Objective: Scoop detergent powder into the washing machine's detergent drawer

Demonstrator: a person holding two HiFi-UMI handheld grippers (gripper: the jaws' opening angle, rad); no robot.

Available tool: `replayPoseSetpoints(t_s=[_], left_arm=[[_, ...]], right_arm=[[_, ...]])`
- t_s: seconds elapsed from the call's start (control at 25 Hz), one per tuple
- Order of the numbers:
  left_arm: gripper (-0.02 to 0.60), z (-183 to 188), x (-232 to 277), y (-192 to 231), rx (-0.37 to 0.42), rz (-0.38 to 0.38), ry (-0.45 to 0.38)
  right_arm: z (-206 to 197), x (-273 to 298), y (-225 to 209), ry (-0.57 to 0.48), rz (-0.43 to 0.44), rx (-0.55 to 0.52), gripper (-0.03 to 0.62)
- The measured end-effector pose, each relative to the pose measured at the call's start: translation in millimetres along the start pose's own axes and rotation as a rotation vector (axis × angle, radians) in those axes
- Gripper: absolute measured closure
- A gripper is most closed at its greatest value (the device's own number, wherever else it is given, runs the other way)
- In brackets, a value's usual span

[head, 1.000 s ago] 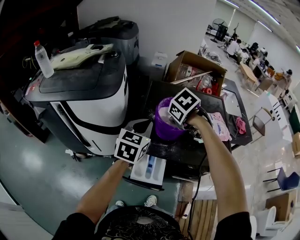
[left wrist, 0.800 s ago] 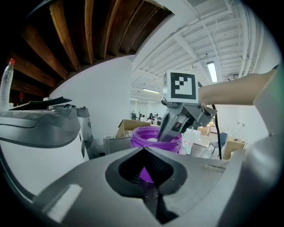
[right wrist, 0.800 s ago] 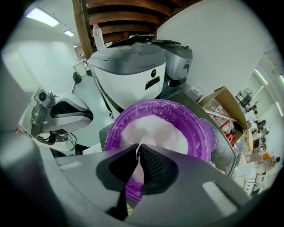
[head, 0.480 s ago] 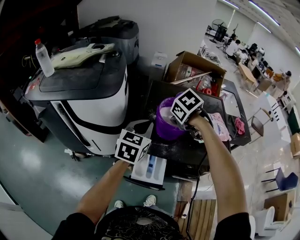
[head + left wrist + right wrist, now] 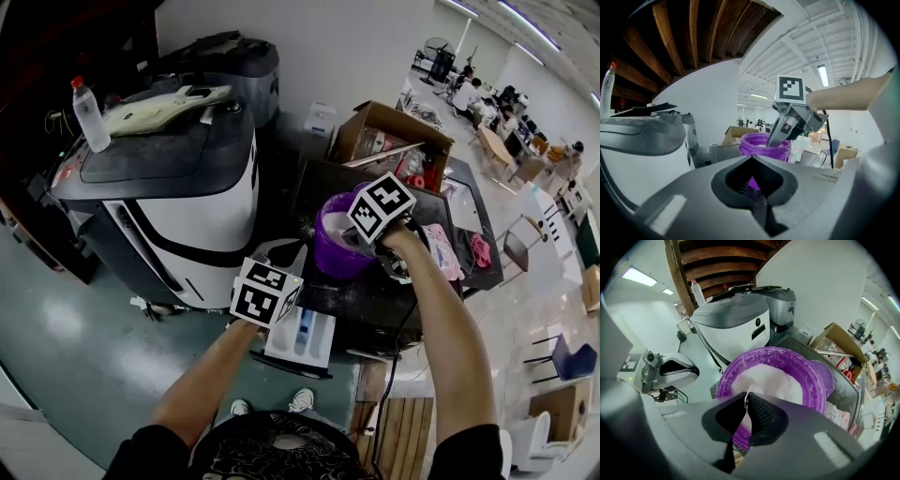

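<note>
Shifting item: right gripper (image 5: pixel 746 401). Over the last second its marker cube moves a little up and to the right above the purple tub (image 5: pixel 333 253). Its tips stay down inside the rim.

- Jaws: nearly closed, pinching a thin pale piece, probably a scoop handle.
- Reading: the scoop is likely being drawn through the detergent powder (image 5: pixel 773 380) or beginning to lift. The loading step is under way and the carry to the drawer is not yet begun.

Unchanged items:
- Left gripper (image 5: pixel 751 164): same place as a second ago, low beside the drawer. Jaws are together with nothing seen between them, only the tub's purple showing through the gap behind.
- Detergent drawer (image 5: pixel 302 339): pulled out below the front edge of the dark-topped machine (image 5: pixel 375 300), just beside the left gripper.
- Tub: unmoved on that dark top, heaped with white powder and uncovered. A purple lid (image 5: pixel 824 373) lies beside it.

Hidden or unclear:
- Scoop bowl: white against white powder, so its outline and fill cannot be separated.
- Drawer compartments: a blue part shows in the head view. Whether any powder already lies in them cannot be told.
- Left gripper tips: covered by its own cube in the head view.
- Drawer: absent from both gripper views.
</note>
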State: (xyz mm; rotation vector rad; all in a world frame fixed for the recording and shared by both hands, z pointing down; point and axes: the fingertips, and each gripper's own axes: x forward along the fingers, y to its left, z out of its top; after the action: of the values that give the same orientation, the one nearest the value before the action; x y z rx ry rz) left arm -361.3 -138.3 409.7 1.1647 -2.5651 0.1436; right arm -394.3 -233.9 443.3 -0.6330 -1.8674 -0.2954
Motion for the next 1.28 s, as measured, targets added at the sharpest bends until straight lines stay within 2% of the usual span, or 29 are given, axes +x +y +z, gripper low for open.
replayPoseSetpoints(t_s=[0.64, 1.08, 1.28], left_arm=[[0.581, -2, 0, -3, -0.003, -0.005, 0.003], [0.581, -2, 3, -10, 0.004, -0.023, 0.003], [0.581, -1, 3, -11, 0.008, -0.028, 0.002]], right_arm=[[1, -8, -1, -0.077, 0.060, 0.107, 0.557], [1, -17, -2, -0.166, 0.132, 0.211, 0.557], [2, -20, -7, -0.206, 0.123, 0.242, 0.557]])
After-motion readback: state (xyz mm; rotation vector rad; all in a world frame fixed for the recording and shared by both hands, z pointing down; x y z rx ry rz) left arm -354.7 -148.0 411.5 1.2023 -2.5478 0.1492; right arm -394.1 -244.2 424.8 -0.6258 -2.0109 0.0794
